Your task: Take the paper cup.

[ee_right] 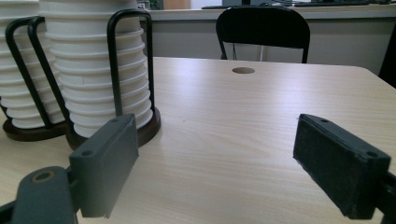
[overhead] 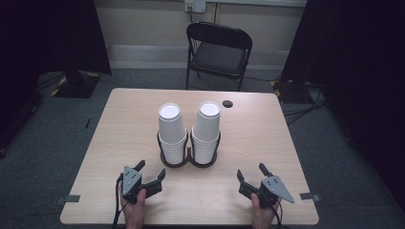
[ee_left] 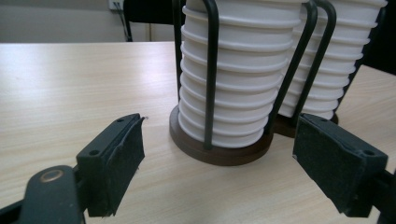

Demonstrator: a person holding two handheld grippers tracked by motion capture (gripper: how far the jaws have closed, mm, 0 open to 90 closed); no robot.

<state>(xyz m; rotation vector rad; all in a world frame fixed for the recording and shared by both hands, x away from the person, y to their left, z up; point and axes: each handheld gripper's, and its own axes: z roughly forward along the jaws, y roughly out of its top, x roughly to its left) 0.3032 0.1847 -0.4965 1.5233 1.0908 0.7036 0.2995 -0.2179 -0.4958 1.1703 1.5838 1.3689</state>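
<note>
Item: left cup stack (overhead: 172, 131), centre of the high view, upside-down white cups nested in the left ring of a dark wire holder (overhead: 188, 160). Right cup stack (overhead: 206, 129) touches it in the twin ring.

Left gripper (overhead: 152, 171), lower left of frame: jaws apart, empty, low over the table (overhead: 248, 124), aimed at the holder base.

Right gripper (overhead: 250, 172), lower right: jaws wide apart, empty, well clear of the stacks.

Handling note: I judge the reach is just beginning. I would raise my jaws above the wire loops, close on the top cup only, squeeze lightly and lift straight up.
</note>
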